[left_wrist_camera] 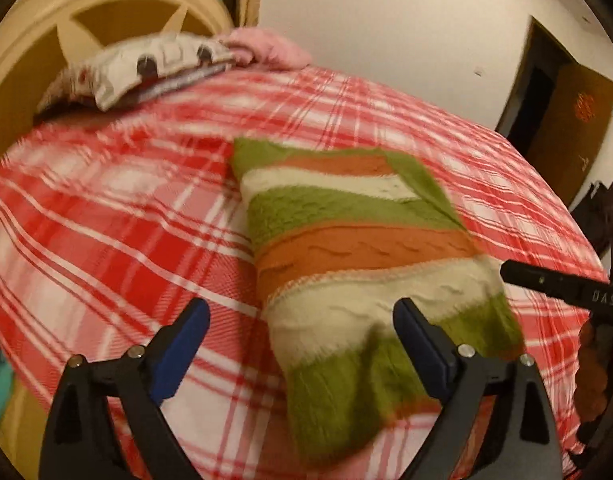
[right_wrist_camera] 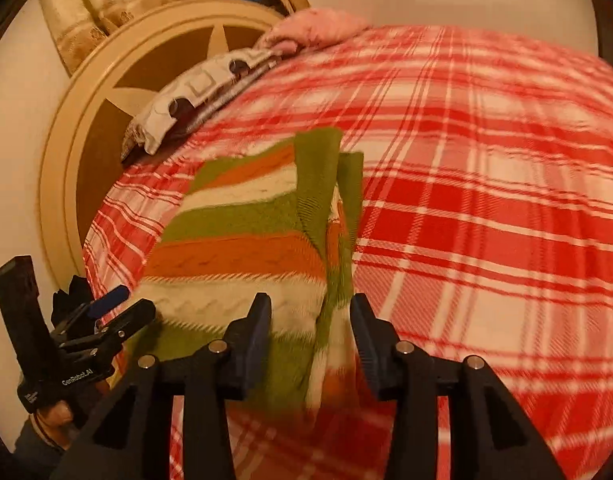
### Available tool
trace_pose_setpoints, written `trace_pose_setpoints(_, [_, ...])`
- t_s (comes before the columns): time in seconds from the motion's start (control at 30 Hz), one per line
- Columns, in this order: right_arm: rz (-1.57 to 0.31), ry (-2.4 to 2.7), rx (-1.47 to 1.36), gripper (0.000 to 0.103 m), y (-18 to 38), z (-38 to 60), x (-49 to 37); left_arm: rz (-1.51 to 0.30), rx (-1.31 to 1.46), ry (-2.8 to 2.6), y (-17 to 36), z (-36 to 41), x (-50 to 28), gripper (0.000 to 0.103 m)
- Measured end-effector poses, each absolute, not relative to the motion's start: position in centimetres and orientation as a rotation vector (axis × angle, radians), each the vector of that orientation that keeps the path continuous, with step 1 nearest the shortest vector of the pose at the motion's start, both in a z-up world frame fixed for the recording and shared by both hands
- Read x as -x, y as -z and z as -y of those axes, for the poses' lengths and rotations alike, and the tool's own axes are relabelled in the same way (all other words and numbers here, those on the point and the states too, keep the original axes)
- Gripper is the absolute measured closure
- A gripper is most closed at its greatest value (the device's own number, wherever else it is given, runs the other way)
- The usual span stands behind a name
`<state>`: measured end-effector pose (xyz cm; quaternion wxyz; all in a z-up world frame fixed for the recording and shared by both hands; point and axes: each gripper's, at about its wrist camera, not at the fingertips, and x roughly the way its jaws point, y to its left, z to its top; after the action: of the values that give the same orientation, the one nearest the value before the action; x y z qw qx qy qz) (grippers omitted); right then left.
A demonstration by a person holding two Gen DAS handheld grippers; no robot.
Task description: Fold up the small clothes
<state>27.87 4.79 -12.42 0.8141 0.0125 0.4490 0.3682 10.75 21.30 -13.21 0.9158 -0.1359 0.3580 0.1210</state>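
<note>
A small knitted garment [left_wrist_camera: 346, 240] striped green, orange and cream lies partly folded on a red and white plaid blanket [left_wrist_camera: 106, 220]. It also shows in the right wrist view [right_wrist_camera: 242, 240], with a green band folded up along its right side. My left gripper [left_wrist_camera: 302, 320] is open, its jaws wide apart over the garment's near left edge. My right gripper [right_wrist_camera: 310, 316] is open, its jaws either side of the garment's near right fold. The left gripper shows at the right wrist view's lower left [right_wrist_camera: 106, 312]. The right gripper's body shows at the left wrist view's right edge [left_wrist_camera: 562, 284].
A folded patterned white cloth [left_wrist_camera: 146, 68] and a pink cloth [left_wrist_camera: 266, 50] lie at the blanket's far edge. A cream round headboard [right_wrist_camera: 90, 120] stands behind them. A dark doorway [left_wrist_camera: 558, 120] is at the far right. The blanket [right_wrist_camera: 486, 200] stretches to the right.
</note>
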Motion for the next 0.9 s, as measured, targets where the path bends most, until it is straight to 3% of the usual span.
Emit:
trace_pose_setpoints(0.23, [-0.813,-0.730,-0.019,0.053,8.2,-1.4,-22.4,-0.661,0.221,-0.221,9.6,-19.0,-6.8,0.003])
trace_pose_setpoints(0.9, [-0.657,-0.715,0.045,0.052,2.8,0.6,-15.9,-0.542,0.201,-0.159,5.2,-16.5,-4.5,0.003])
